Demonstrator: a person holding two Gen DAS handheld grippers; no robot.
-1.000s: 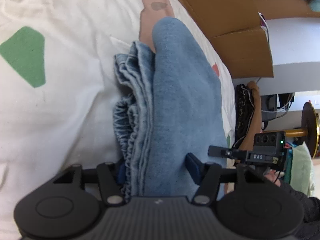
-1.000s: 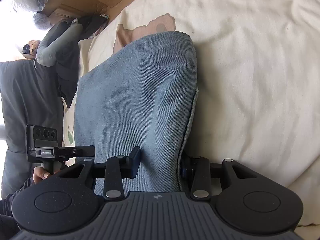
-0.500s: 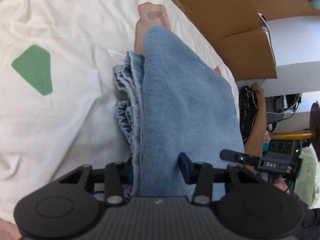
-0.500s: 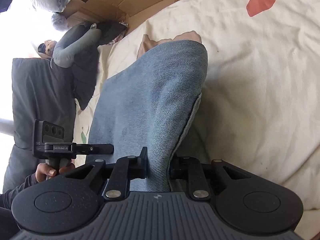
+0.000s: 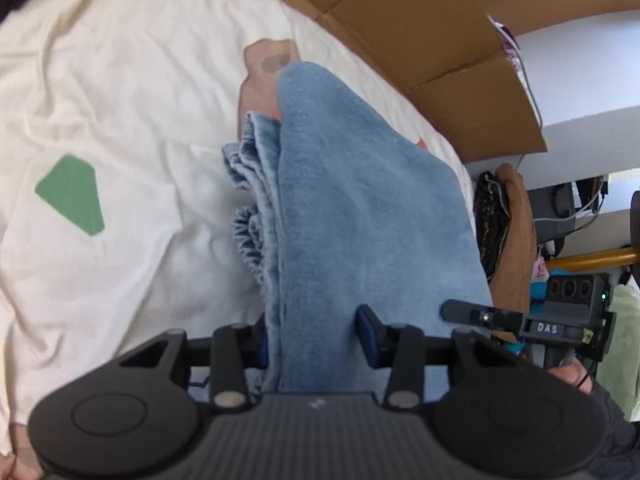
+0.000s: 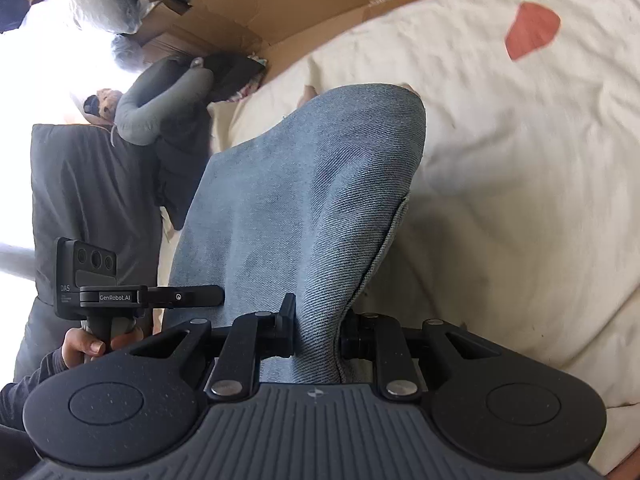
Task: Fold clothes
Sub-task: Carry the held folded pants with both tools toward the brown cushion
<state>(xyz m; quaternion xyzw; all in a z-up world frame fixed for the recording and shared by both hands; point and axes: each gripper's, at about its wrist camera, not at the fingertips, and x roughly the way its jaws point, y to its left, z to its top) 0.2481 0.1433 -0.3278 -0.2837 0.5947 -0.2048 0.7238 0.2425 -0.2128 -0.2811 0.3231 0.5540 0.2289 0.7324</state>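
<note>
Both grippers clench folded blue denim (image 5: 360, 208): the left gripper (image 5: 316, 340) on a thick bunch, the right gripper (image 6: 316, 332) on a thinner edge. Beyond the jaws it drapes, apparently onto the cream bedsheet (image 6: 520, 184).

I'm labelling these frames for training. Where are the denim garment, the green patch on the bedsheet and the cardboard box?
denim garment (image 5: 360, 208), left wrist view, middle of the folded top layer.
green patch (image 5: 72, 196), left wrist view, its centre, on the sheet.
cardboard box (image 5: 420, 28), left wrist view, a flat flap.
</note>
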